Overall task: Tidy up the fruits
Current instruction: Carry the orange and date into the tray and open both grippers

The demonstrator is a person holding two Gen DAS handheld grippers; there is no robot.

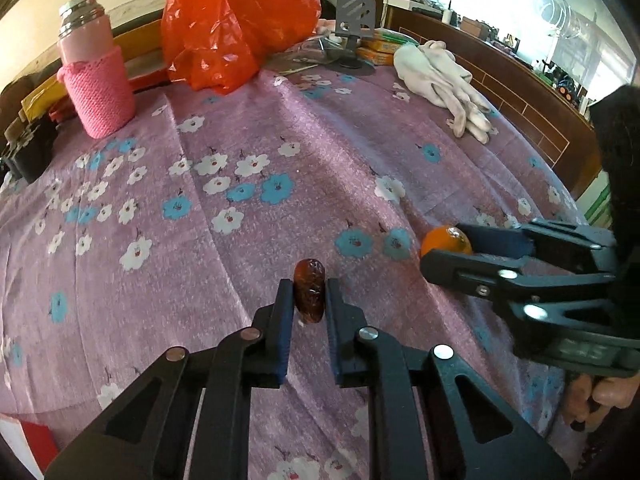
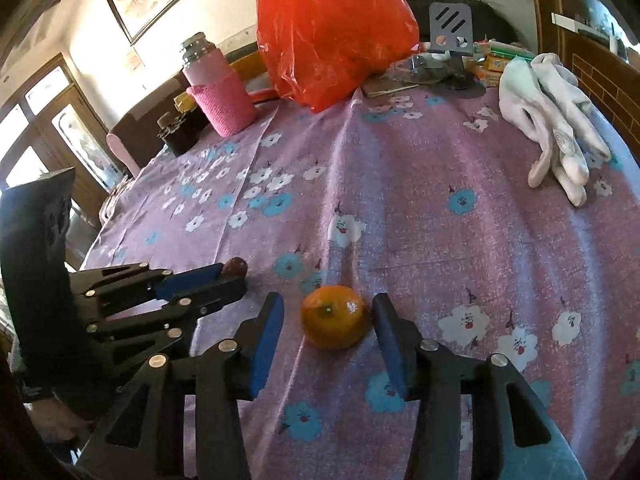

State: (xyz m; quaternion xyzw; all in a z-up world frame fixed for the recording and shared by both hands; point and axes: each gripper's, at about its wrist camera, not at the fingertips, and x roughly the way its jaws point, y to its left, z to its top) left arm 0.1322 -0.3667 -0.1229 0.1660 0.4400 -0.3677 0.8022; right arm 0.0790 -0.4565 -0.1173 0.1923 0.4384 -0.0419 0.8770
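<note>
The left gripper is sitting right up close in its own view, and it's clamping a little reddish-brown date between its blue pads, jaws closed down tight on it, with the date poking out past the fingertips and standing on end just over the tablecloth. Off to that gripper's right, the right gripper is straddling a small orange that's resting on the cloth; its jaws are standing open, with a visible gap between the orange and each pad, so nothing's being squeezed there. In the right wrist view the left gripper is showing up just left of those open jaws, with the date peeking out at its tip, and in the left wrist view the right gripper is coming in from the side with the orange at its fingertips. Further out ahead of both sets of jaws, a red plastic bag is slumping at the far side of the table, a pink bottle in a knitted sleeve is standing upright to its left, and a pair of white gloves is lying off to the right. A grey phone stand is sitting behind the bag's right edge. The cloth is purple with white and blue flowers.
</note>
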